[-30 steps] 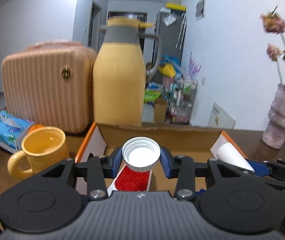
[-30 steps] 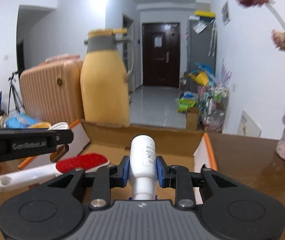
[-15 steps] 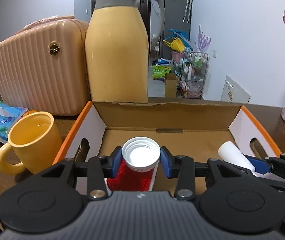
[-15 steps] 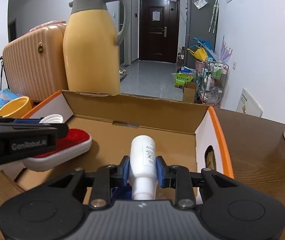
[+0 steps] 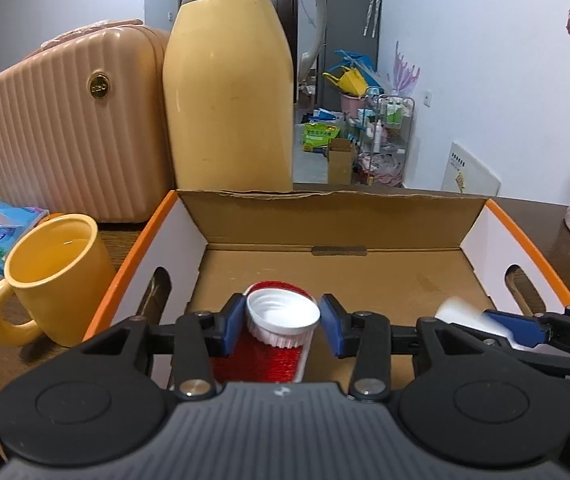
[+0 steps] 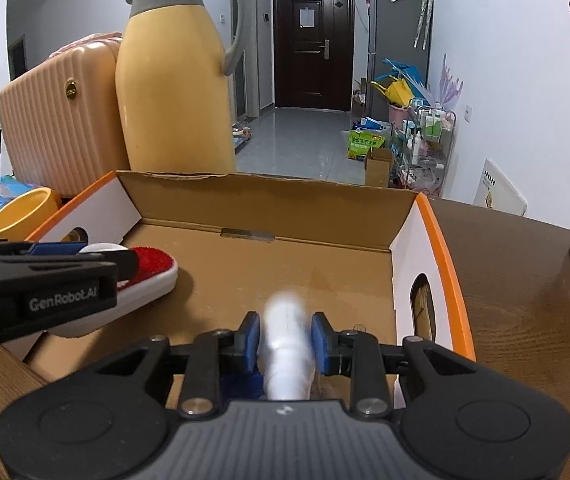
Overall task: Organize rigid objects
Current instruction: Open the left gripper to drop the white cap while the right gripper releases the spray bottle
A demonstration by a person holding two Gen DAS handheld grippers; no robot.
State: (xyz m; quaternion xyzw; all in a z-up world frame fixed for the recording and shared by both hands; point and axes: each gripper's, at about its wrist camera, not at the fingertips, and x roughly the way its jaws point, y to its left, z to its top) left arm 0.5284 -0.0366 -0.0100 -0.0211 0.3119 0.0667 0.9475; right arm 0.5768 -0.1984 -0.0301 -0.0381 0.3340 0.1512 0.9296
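Both grippers over the cardboard box (image 5: 337, 216), unloading

Left gripper (image 5: 283, 322) jaws opening around white cap (image 5: 283, 316), red brush (image 6: 141, 280) beneath it on box floor; right gripper (image 6: 285, 338) clenched on white bottle (image 6: 287, 344), long axis toward box's far wall

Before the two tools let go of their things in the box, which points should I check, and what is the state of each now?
1. Left tool over the box: ok.
2. Left tool releasing the white cap: ok, jaws are opening, right pad stands apart.
3. Red brush lying flat on the box floor: cannot tell.
4. Right tool over the box: ok.
5. Right tool grip on the white bottle: ok, shut on it.
6. Free floor ahead of the bottle: ok.
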